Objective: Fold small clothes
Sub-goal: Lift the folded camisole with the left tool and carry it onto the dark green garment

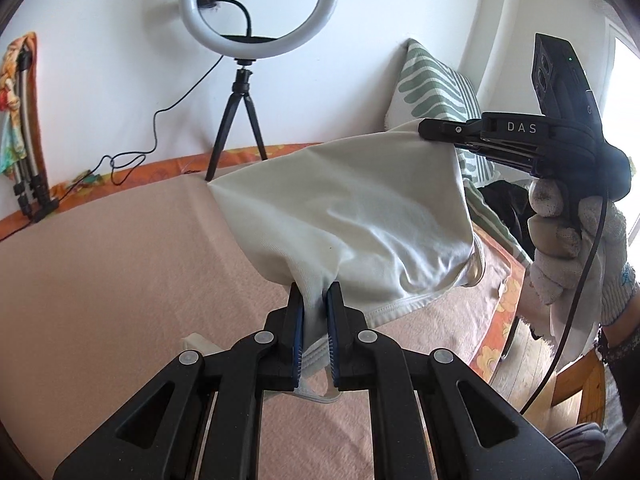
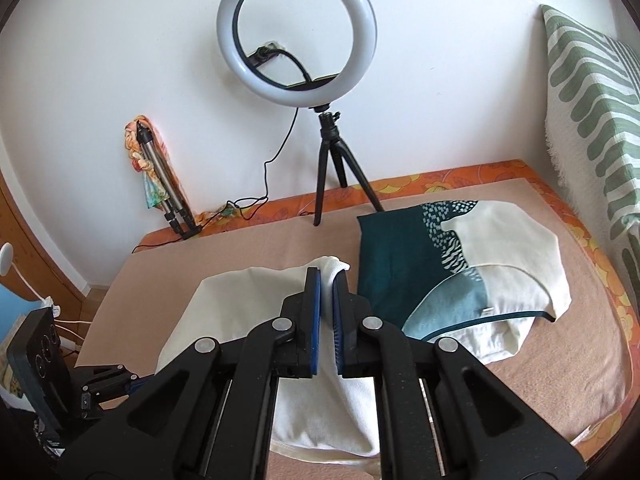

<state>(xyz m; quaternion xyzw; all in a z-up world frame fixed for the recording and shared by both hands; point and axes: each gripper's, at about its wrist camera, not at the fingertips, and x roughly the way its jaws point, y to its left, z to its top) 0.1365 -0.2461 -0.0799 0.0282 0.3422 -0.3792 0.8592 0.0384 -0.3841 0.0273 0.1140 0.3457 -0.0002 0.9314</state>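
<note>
You're holding the white garment point(image 1: 352, 216) up over the pink blanket point(image 1: 100, 280) with both grippers. Your left gripper point(image 1: 313, 304) is pinching a bunched bit of its lower edge, fingers clamped tight on the fabric. Your right gripper point(image 2: 326, 292) is gripping another corner, fingers closed on cloth too. A folded teal and white piece point(image 2: 452, 272) is lying just beside, near the ring light point(image 2: 296, 36).
</note>
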